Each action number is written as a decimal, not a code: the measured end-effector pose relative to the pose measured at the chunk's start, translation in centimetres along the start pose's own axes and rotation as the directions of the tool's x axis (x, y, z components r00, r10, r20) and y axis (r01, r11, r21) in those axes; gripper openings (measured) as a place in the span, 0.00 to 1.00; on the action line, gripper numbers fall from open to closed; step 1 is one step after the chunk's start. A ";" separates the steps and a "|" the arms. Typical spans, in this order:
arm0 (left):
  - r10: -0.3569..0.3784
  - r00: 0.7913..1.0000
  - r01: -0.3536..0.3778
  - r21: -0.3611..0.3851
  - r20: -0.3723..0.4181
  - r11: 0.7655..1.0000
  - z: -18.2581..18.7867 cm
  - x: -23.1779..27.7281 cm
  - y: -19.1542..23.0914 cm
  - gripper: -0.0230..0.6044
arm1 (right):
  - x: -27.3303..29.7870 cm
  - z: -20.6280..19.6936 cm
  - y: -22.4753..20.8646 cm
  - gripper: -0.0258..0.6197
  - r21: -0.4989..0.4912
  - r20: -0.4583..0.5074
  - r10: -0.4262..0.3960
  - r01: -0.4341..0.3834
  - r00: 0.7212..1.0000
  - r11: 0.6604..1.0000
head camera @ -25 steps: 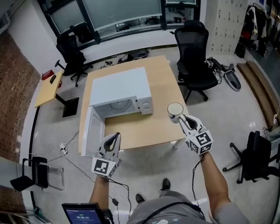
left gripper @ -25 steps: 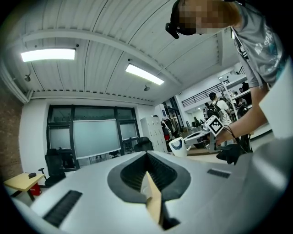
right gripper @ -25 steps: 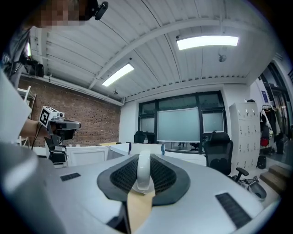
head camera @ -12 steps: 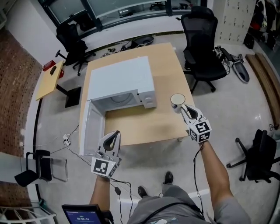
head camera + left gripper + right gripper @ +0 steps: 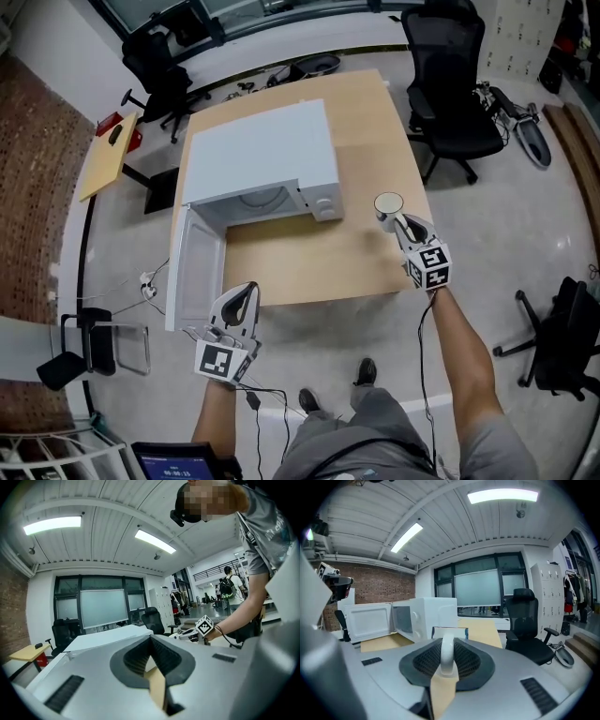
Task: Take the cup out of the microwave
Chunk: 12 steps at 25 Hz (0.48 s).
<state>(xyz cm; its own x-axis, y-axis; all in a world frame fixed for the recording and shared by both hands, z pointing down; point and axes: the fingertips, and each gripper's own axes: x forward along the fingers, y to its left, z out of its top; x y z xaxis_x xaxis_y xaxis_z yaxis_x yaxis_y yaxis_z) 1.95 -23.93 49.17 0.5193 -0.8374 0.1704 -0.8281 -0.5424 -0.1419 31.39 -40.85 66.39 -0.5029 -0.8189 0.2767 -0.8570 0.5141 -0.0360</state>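
Cup (image 5: pixel 388 204) lowered near table (image 5: pixel 309 267) right edge, right tongs (image 5: pixel 399 223) gripping it; left tongs (image 5: pixel 243 292) closed.

The surface (image 5: pixel 319 267) is a light wood square top standing on a grey floor (image 5: pixel 525 234). A white microwave (image 5: pixel 262 150) sits on it, filling roughly the 9 to 12 o'clock part. Its door (image 5: pixel 199 277) is swung open toward 7 o'clock, out past the surface's edge. Plain wood shows from 12 to 2 o'clock and across the 5 to 6 o'clock part.
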 end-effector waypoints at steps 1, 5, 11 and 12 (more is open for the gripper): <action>0.002 1.000 -0.002 -0.004 -0.002 1.000 -0.3 0.1 0.0 0.08 | 0.5 -0.6 -0.2 0.16 0.001 -0.010 -0.001 0.001 1.000 1.000; 0.005 1.000 -0.005 -0.019 -0.011 1.000 -1.5 0.6 0.0 0.08 | 2.3 -3.1 -0.8 0.16 0.012 -0.041 -0.002 0.002 0.999 1.000; 0.004 0.998 -0.005 -0.023 -0.061 1.000 -3.8 0.9 -0.2 0.08 | 4.2 -5.4 -1.4 0.16 0.028 -0.050 -0.013 0.015 0.999 1.000; 0.004 0.998 -0.005 -0.024 -0.066 1.000 -4.1 0.9 -0.2 0.08 | 4.5 -5.6 -1.5 0.16 0.029 -0.048 -0.015 0.016 0.999 0.999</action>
<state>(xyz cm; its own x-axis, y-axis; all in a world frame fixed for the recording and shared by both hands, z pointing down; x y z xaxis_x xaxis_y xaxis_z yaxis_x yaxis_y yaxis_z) 1.76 -24.31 53.37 0.5011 -0.8331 0.2342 -0.8356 -0.5362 -0.1195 31.00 -43.88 73.11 -0.4839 -0.8132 0.3233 -0.8680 0.4931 -0.0590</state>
